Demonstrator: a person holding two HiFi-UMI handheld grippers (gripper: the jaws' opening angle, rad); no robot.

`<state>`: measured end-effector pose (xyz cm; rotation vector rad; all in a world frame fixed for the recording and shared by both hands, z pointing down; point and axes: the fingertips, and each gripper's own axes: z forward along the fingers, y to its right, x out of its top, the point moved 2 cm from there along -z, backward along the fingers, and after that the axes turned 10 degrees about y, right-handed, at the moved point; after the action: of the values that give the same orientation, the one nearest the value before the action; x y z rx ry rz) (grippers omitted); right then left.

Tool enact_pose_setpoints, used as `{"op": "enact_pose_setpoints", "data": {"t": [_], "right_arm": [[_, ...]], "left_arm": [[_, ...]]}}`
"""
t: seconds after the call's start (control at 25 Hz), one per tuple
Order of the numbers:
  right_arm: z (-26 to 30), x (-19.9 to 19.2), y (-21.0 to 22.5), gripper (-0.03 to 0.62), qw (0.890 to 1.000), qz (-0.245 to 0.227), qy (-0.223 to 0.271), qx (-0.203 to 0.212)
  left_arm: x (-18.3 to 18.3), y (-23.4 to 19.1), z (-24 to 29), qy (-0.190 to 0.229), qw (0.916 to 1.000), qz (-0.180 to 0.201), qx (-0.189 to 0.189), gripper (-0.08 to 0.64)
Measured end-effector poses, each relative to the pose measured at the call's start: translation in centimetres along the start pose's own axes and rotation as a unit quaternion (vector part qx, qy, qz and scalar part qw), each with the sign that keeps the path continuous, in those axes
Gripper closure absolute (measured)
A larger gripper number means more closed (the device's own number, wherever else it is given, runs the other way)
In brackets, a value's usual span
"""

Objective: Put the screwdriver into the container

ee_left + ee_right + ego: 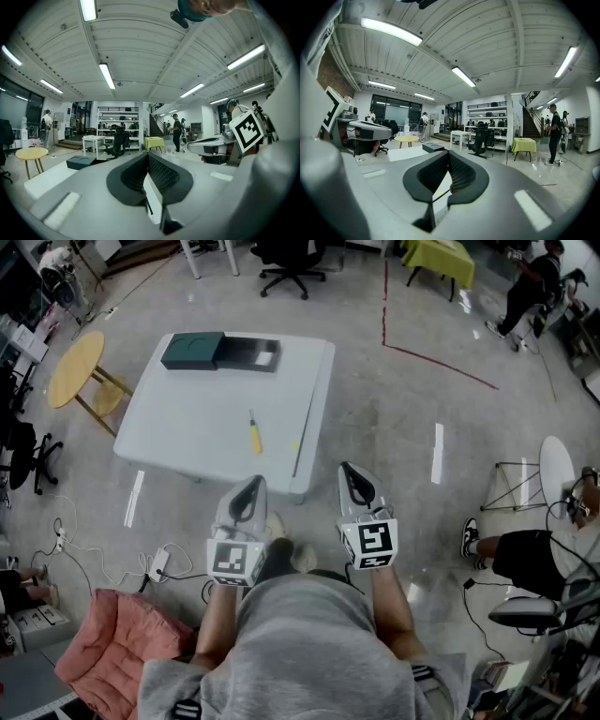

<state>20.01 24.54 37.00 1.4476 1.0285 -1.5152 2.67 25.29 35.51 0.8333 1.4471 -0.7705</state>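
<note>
Our top point(309, 652): grey, loose.
Our left gripper point(252, 484): grey shell, black ribbed pads point(164, 176), black-and-white marker cube point(232, 561).
Our right gripper point(350, 472): same build.

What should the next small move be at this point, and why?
Probably bring the left gripper forward over the table toward the screwdriver, opening it on the way. It and the right gripper are shut, empty and short of the table's near edge. The screwdriver lies untouched mid-table, roughly in line with the left gripper, apart from the container at the far edge.
</note>
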Motion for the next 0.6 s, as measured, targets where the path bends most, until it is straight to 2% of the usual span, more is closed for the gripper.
{"op": "enact_pose_setpoints", "data": {"t": [0.28, 0.6], "right_arm": [[1.3, 0.2, -0.2, 0.589, 1.0, -0.003, -0.002, 0.013], [5.0, -0.4, -1.4, 0.589, 0.999, 0.003, -0.019, 0.044]], "left_arm": [[0.5, -0.6, 0.8, 0.002, 1.0, -0.005, 0.005, 0.549], [-0.2, -3.7, 1.9, -0.011, 0.9994, -0.012, 0.03, 0.549]]}}
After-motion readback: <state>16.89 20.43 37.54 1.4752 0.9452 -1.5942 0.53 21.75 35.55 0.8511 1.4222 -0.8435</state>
